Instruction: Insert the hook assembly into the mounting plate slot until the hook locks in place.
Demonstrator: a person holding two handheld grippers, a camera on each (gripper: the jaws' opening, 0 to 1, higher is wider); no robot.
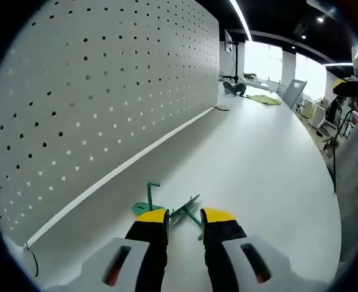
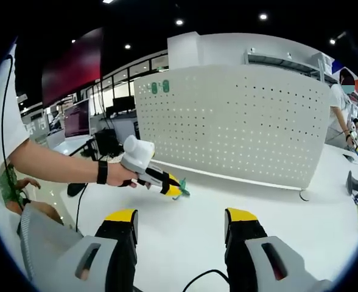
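White table (image 1: pixel 258 152): long, smooth, with a white pegboard panel (image 1: pixel 100 85) standing upright along one edge. Green hook (image 1: pixel 173 210): thin bent metal piece with a flat plate end, lying on the table close to the foot of the pegboard, just in front of the left gripper's tips. Left gripper (image 1: pixel 185 216): 2 black jaws with yellow tips, set narrowly apart, lowered over the hook; whether they actually pinch it cannot be told from the left gripper view. In the right gripper view the same left gripper (image 2: pixel 174 188) is held by a person's hand (image 2: pixel 121 175) wearing a black wristband (image 2: pixel 101 172), its yellow tip touching the green hook (image 2: pixel 182 187) on the table (image 2: pixel 288 225). Right gripper (image 2: pixel 180 218): 2 black jaws with yellow tips, spread wide, holding nothing, above the table well back from the hook. Pegboard panel (image 2: pixel 234 121) stands behind the hook. Far end of table: green items (image 1: pixel 264 99), too small to identify.
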